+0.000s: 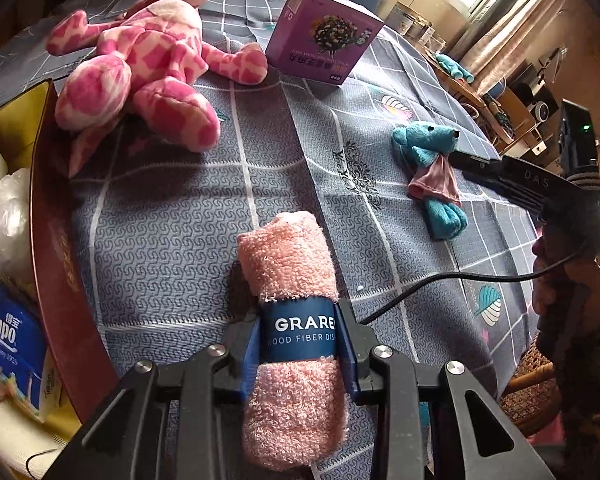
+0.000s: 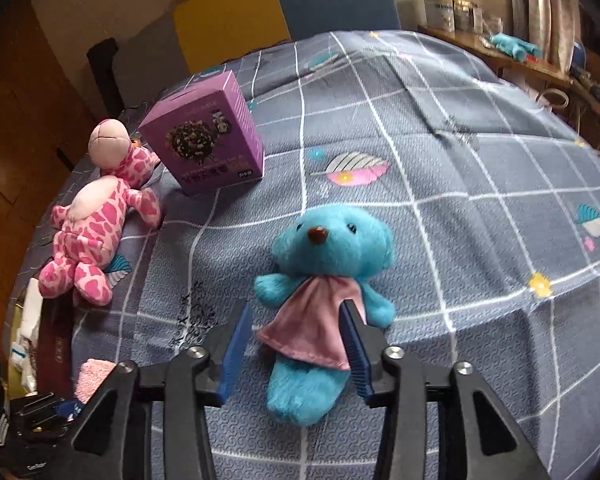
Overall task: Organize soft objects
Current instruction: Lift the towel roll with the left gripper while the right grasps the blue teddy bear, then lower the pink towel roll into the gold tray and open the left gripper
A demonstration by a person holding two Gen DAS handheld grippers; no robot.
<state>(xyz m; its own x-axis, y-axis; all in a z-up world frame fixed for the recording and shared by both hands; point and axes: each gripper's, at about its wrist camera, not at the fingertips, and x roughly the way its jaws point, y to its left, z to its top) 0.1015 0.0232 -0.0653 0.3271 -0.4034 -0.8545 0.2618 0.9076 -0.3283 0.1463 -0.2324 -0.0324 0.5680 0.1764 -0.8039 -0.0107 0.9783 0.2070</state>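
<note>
The left gripper [image 1: 302, 354] has its blue fingers [image 1: 249, 350] clenched on the rolled pink dishcloth [image 1: 290, 300] at its dark blue paper band, the roll lying along the fingers over the checked tablecloth [image 1: 172, 216] of the table. The right gripper [image 2: 296, 354] stands released around the blue teddy bear [image 2: 326, 268], which lies on its back on the cloth, one finger [image 2: 354, 344] at the edge of its pink dress and the other clear of it. Further off lie a pink spotted plush toy [image 1: 140, 64] and an upright purple box [image 1: 322, 36], with a red-brown box [image 1: 56, 248] holding Tempo tissues [image 1: 8, 340] at the table's left edge.
</note>
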